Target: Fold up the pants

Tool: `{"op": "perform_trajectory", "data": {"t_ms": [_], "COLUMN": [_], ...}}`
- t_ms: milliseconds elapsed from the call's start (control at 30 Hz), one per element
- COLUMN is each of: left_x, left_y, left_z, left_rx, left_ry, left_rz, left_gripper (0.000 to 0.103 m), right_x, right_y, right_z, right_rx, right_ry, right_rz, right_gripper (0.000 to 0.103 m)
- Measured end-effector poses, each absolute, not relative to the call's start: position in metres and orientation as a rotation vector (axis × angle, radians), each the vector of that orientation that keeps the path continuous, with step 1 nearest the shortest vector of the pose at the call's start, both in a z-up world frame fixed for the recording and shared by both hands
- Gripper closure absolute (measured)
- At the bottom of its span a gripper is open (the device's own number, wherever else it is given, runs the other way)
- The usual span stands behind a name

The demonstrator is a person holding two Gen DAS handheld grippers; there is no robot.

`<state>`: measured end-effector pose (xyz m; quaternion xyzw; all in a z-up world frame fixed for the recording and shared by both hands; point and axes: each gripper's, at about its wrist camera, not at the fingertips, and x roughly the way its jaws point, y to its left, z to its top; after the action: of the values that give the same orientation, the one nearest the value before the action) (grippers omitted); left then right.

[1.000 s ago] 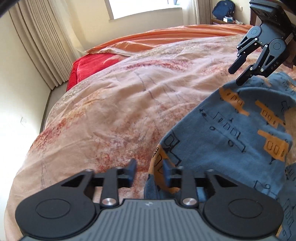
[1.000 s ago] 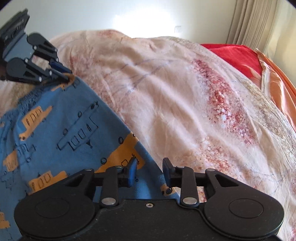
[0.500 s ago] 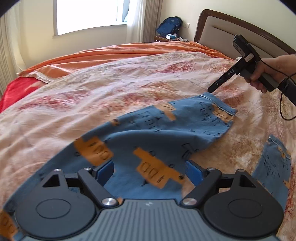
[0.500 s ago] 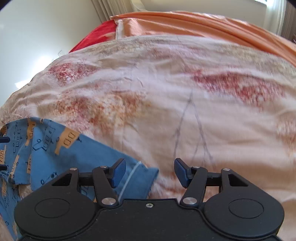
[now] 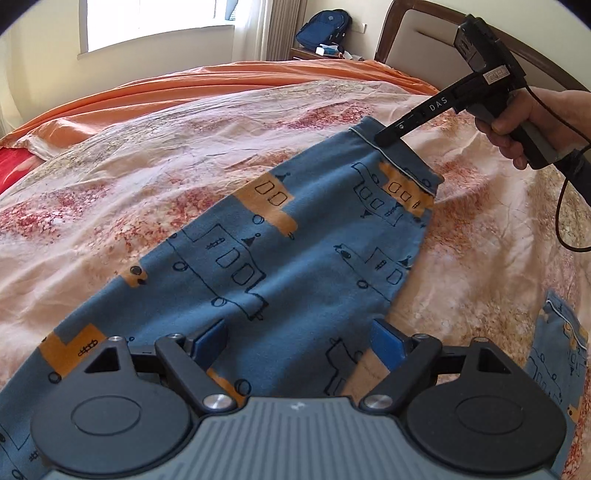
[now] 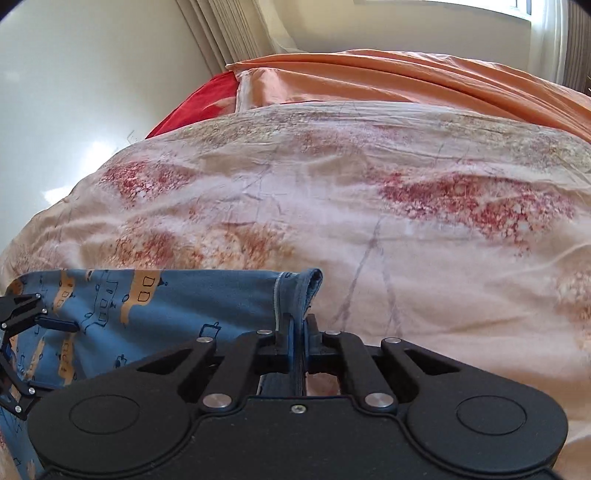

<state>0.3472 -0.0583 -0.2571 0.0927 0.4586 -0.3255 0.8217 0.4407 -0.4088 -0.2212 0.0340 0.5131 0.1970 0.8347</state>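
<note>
Blue pants (image 5: 280,254) with orange and black prints lie spread on the bed; one leg runs away from me in the left wrist view. My left gripper (image 5: 299,338) is open just above the near part of that leg, holding nothing. My right gripper (image 6: 298,325) is shut on the leg's hem (image 6: 295,291); it also shows in the left wrist view (image 5: 388,134), pinching the far cuff. The other leg's end (image 5: 561,354) lies at the right. The left gripper (image 6: 22,332) shows at the left edge of the right wrist view.
The bed is covered by a pink floral quilt (image 5: 147,177) with an orange blanket (image 5: 229,79) beyond it and a red sheet (image 6: 207,99) at one side. A headboard (image 5: 417,40), a backpack (image 5: 323,22), curtains and a window stand behind.
My right gripper has closed on the leg's hem. My left gripper has stayed open over the pants and come slightly closer to the leg.
</note>
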Motion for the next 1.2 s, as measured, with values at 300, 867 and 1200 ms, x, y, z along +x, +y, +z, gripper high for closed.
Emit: {"op": "perform_trajectory", "data": {"t_ms": [300,867,1200], "left_x": [0.327,0.22,0.202], "left_y": [-0.042,0.11,0.146], "left_z": [-0.257,-0.214,-0.205], "left_rx": [0.218,-0.083,-0.089], "left_ry": [0.998,1.071,1.085], "left_rz": [-0.652,-0.088,-0.022], "left_gripper": [0.015,0.001,0.001], "right_x": [0.42,0.221,0.205], "right_y": [-0.377,-0.181,-0.102], "right_z": [-0.242,-0.203,-0.18], "right_rx": [-0.1,-0.13,-0.124], "right_ry": [1.082,1.028,1.025], "right_rz": [0.331,0.822,0.943], "right_gripper": [0.039,0.001,0.001]}}
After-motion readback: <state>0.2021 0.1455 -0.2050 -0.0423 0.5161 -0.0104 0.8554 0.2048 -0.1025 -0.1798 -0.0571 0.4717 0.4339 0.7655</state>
